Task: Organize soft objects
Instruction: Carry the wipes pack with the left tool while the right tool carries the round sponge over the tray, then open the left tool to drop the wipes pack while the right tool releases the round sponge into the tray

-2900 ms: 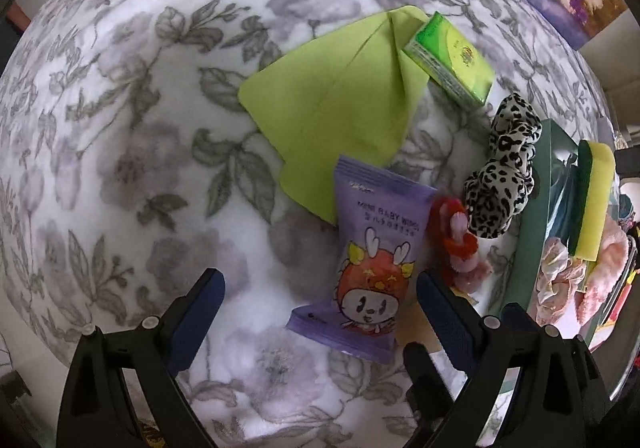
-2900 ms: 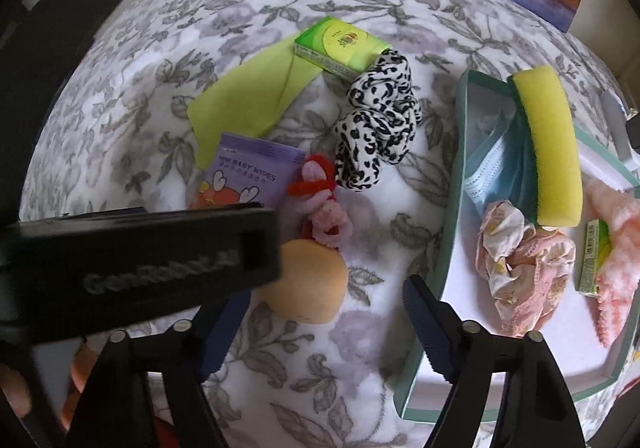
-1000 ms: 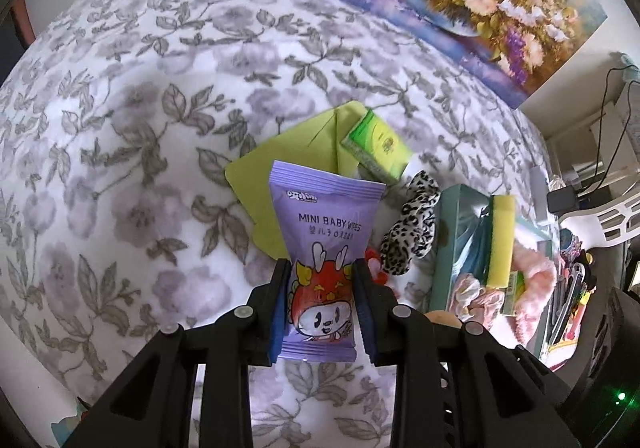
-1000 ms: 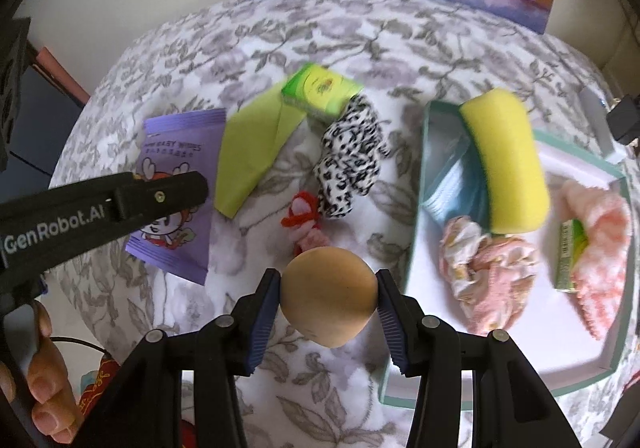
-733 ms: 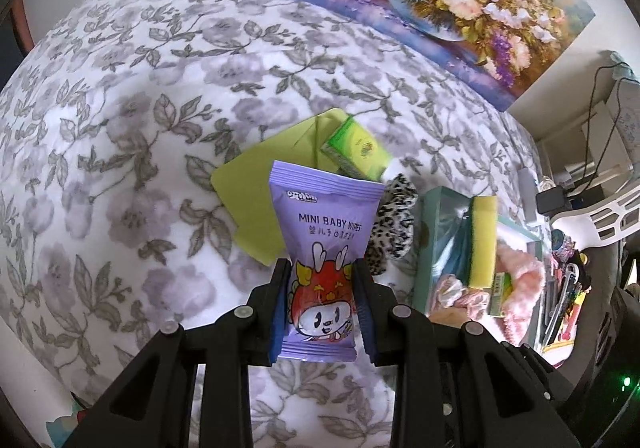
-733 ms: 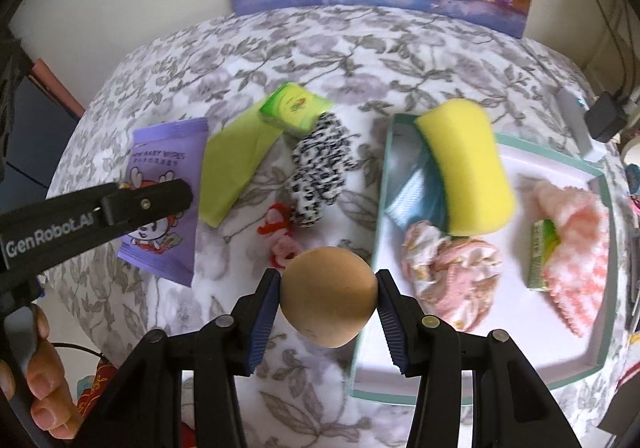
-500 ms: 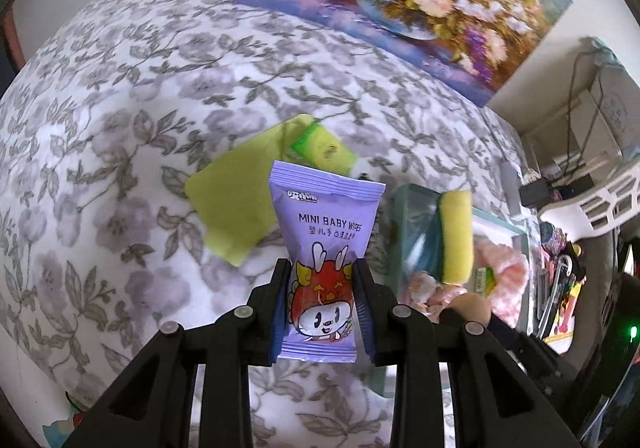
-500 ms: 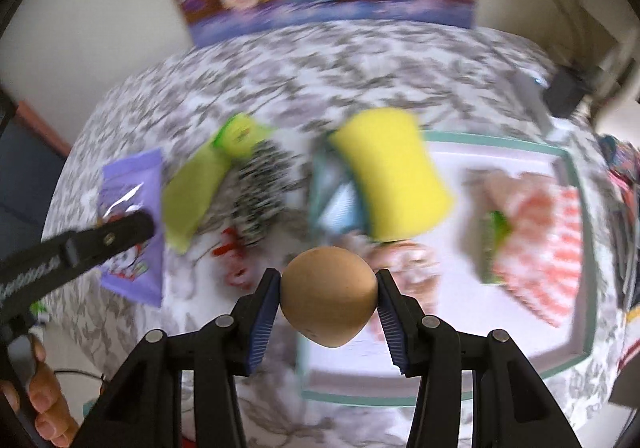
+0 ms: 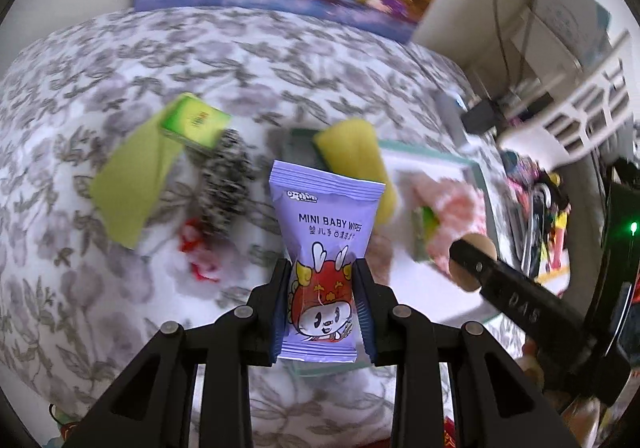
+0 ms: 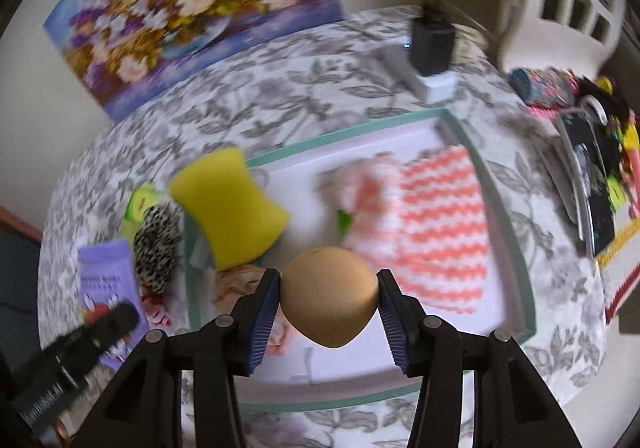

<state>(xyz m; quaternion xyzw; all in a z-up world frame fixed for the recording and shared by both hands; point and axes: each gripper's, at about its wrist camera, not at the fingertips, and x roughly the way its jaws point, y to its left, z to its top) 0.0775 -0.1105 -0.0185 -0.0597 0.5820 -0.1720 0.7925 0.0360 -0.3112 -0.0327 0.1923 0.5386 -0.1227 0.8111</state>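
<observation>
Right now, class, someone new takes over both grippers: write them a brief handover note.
Left gripper: shut on the purple baby wipes pack, held in the air.
Right gripper: shut on the tan sponge ball, above the teal-rimmed tray.
Done, in the tray: yellow sponge, pink striped cloth, floral scrunchie.
Left on the tablecloth: green cloth, green tissue pack, leopard scrunchie, red hair tie.
Next: probably release both held items in the tray.

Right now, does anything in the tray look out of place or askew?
Yes: the yellow sponge lies askew over the left rim of the tray, half in and half out, resting on other things rather than flat.
</observation>
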